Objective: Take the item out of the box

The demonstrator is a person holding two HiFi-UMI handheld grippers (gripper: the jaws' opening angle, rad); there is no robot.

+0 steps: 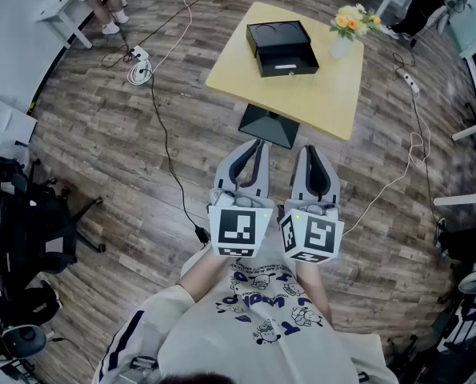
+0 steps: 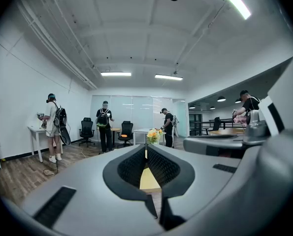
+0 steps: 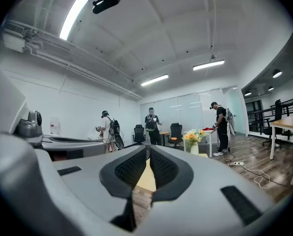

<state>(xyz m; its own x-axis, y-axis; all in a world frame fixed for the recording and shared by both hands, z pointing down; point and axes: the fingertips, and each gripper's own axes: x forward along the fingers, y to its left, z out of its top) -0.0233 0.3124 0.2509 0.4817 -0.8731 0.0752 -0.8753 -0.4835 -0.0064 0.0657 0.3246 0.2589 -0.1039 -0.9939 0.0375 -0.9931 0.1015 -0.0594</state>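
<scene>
Nearest: two grippers, held side by side at the person's chest, tips toward the table.

Left gripper (image 1: 256, 144): grey moulded shell, black ribbed pads (image 2: 131, 167). Its own view shows the jaws meeting at the tips with nothing between them. Right gripper (image 1: 310, 150): same build, jaws likewise pressed together, empty. Each carries one marker cube (image 1: 240, 232) printed with black-and-white squares.

Floor (image 1: 102, 142): wood planks, grey-brown.

One table (image 1: 318, 102): smooth square top in pale yellow on a black pedestal. On it is one black box (image 1: 282, 48), rectangular and matte, lying open in two parts, well apart from both grippers. Its contents are too dark to make out; there is possibly a ring-shaped outline in the far part. Just right of the box stands one white vase of yellow and orange flowers (image 1: 346, 32).

Only the head view shows the box. Each gripper view shows just a yellow sliver of table top between its pads.

Far end: the left gripper view shows four standing people (image 2: 105, 124), the right gripper view three.
</scene>
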